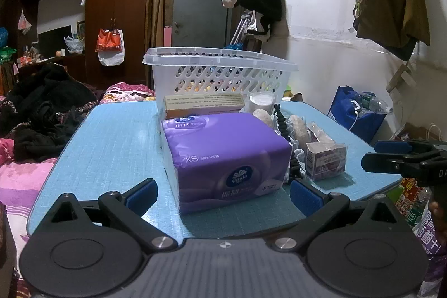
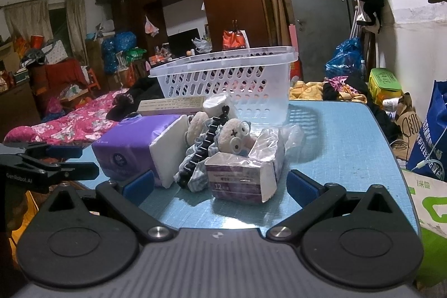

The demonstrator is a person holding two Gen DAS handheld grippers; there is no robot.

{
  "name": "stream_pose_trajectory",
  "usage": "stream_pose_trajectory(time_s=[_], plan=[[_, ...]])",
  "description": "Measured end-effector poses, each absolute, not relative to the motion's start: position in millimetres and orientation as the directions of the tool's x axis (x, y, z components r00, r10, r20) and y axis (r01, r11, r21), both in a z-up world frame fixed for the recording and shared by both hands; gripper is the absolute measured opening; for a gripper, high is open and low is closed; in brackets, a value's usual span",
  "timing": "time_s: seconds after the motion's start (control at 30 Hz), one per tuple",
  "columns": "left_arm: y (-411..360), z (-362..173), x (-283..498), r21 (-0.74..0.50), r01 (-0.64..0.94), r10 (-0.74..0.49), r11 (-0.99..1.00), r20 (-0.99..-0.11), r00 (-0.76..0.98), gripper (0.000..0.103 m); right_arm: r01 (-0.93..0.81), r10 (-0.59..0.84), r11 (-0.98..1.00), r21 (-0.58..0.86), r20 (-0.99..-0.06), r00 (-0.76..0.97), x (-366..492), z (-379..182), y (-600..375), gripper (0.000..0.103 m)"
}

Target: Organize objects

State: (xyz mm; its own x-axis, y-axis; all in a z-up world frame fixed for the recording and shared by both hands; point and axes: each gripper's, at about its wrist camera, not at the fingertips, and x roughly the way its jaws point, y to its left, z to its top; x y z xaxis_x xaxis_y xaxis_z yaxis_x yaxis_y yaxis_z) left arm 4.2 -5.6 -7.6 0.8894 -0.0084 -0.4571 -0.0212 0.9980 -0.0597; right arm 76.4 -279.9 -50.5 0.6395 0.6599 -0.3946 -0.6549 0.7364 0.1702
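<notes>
Left gripper (image 1: 223,194) spread wide, empty, purple tissue pack (image 1: 226,158) at 12 o'clock just ahead. Right gripper (image 2: 220,186) also apart, empty, small purple box (image 2: 240,180) between its fingers' line. White basket (image 2: 226,77) at 12 o'clock, far end of blue tabletop (image 2: 343,147); plush toy (image 2: 233,136) and long beige box (image 2: 170,104) in front of it.

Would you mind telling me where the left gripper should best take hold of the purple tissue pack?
Probably across its two long sides near the front end, coming straight ahead. The tissue pack lies flat, lengthwise toward the left gripper, whose open fingers already flank it; the basket and box block the far end.
</notes>
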Motion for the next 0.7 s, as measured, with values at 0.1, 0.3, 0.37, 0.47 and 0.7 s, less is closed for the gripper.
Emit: stream_pose_trajectory(time_s=[0.1, 0.3, 0.37, 0.47, 0.7], plan=[[-4.9, -7.8, 4.1, -0.065, -0.023, -0.009, 0.998, -0.46, 0.888, 0.102, -0.657, 0.661, 0.735, 0.17, -0.397, 0.637, 77.3, -50.6, -280.5, 0.103], [-3.8, -7.4, 3.9, -0.072, -0.021, -0.015, 0.997, -0.46, 0.888, 0.102, -0.656, 0.658, 0.736, 0.164, -0.4, 0.638, 75.9, -51.1, -279.4, 0.103], [-3.5, -7.9, 4.2, -0.073, -0.021, -0.016, 0.997, -0.463, 0.886, 0.102, -0.655, 0.658, 0.737, 0.167, -0.399, 0.639, 76.3, -51.3, -279.7, 0.103], [-3.3, -8.8, 5.0, -0.072, -0.022, -0.014, 0.997, -0.465, 0.885, 0.102, -0.653, 0.656, 0.739, 0.169, -0.402, 0.639, 76.9, -51.8, -279.4, 0.103], [-3.6, -7.6, 4.1, -0.077, -0.019, -0.019, 0.997, -0.463, 0.886, 0.102, -0.655, 0.657, 0.737, 0.167, -0.407, 0.635, 76.9, -53.3, -277.3, 0.103]])
